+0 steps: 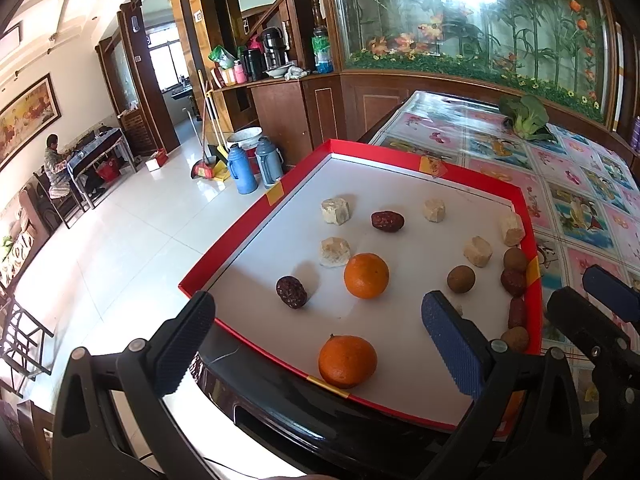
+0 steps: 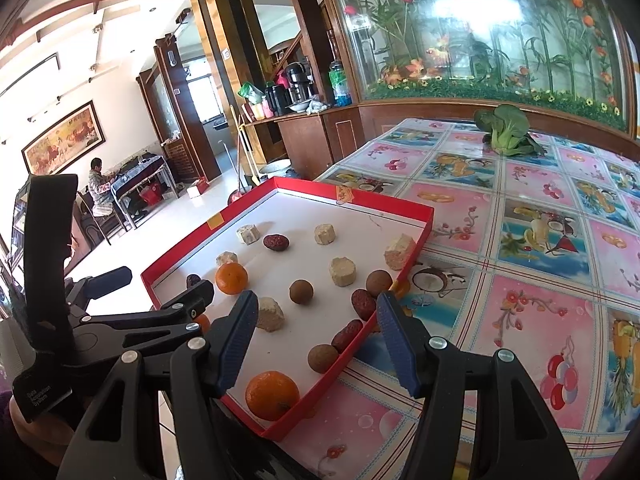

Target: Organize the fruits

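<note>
Broccoli (image 2: 506,130) on the floral tablecloth (image 2: 540,240) (two thermos flasks (image 1: 256,164) on the floor)

Table (image 2: 520,240) with floral cloth — bears red tray (image 2: 400,203), broccoli (image 2: 506,130).

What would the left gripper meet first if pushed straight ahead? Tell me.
Probably the nearer round orange tangerine, lying just inside the red tray's rim between the open left gripper fingers; the farther tangerine sits beyond. Depth is uncertain.

The tray (image 1: 532,240) is red-rimmed with a white floor. Oranges (image 1: 366,275) are bright orange, dates (image 1: 385,221) dark maroon. The counter (image 2: 520,240) carries a pink-and-blue fruit-patterned cloth.
</note>
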A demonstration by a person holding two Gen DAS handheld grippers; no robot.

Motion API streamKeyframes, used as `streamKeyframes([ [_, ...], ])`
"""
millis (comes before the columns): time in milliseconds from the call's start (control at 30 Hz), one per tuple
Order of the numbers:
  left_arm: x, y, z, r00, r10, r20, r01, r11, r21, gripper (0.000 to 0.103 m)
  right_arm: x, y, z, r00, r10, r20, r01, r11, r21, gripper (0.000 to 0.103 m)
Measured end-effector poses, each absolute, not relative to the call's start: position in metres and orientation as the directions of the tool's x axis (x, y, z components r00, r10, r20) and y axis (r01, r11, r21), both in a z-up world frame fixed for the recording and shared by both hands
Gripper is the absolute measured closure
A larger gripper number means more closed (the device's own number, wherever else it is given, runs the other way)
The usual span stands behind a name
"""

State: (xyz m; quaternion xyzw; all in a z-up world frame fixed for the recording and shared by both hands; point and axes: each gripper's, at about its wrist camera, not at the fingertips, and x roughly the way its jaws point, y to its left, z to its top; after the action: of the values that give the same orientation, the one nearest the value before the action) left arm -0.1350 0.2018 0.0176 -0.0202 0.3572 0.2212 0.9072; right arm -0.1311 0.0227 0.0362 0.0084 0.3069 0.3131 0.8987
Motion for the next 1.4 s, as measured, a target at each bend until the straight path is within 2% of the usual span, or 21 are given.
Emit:
streamKeyframes([
  [133, -0.135, 0.203, 0.017, 0.647, 0.387, -0.657, -0.418, 0.901, 0.119, 0.0, -0.129, 0.024, 0.043, 0.615, 0.58, -0.535, -0.561, 0.798, 0.22, 0.041],
  [233, -0.136, 0.205, 0.017, 0.647, 0.39, -0.655, -0.425, 0.898, 0.114, 0.0, -0.126, 0.026, 0.048, 0.611, 0.59, -0.528, -0.562, 0.793, 0.235, 0.037],
  [633, -0.141, 0.223, 0.021, 0.65, 0.422, -0.632, -0.466, 0.879, 0.107, 0.0, -0.12, 0.045, 0.055, 0.606, 0.596, -0.528, -0.583, 0.783, 0.215, 0.036],
  [1400, -0.121, 0.256, 0.032, 0.652, 0.409, -0.638, -0.461, 0.882, 0.094, 0.0, -0.105, 0.071, 0.058, 0.616, 0.583, -0.53, -0.6, 0.783, 0.164, 0.036],
])
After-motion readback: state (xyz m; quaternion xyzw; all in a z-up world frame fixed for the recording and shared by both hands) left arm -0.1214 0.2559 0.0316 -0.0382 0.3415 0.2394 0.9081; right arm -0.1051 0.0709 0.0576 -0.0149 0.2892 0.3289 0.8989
